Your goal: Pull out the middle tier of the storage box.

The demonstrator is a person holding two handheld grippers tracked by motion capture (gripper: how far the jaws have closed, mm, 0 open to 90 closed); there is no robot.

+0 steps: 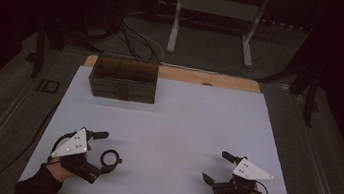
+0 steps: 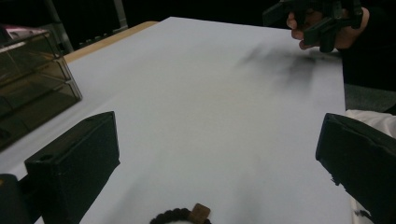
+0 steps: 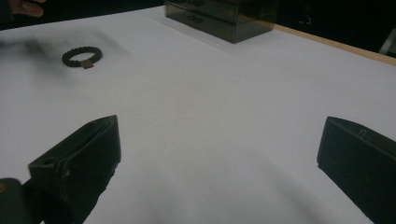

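Nearest the high camera, two sleeved forearms came in over the near edge of the worktop [image 1: 171, 127], each hand holding a gripper; landmark for these notes was the bracelet [image 1: 110, 158], a dark beaded ring with a small brown tag, lying flat on the pale sheet.

Left gripper [image 1: 102, 151] sat just beside the bracelet, jaws wide apart and holding nothing; one jaw tip lay beyond the bracelet, the other just near of it, so the ring lay close to the gap's mouth; whether either jaw touched it could not be told. In the left gripper view the bracelet's rim [image 2: 180, 215] showed at the bottom edge, between the two black jaws.

Right gripper [image 1: 216, 167] lay well apart from the bracelet, off to its right along the same near strip of worktop; jaws apart, empty, resting low on the sheet. From the right gripper view the bracelet [image 3: 82, 58] lay far off at upper left, whole ring visible, tag toward the camera.

Smoky drawer box [image 1: 123, 78] stood well beyond the bracelet at the far edge of the sheet, drawers closed; bare wooden worktop edge showed behind it.
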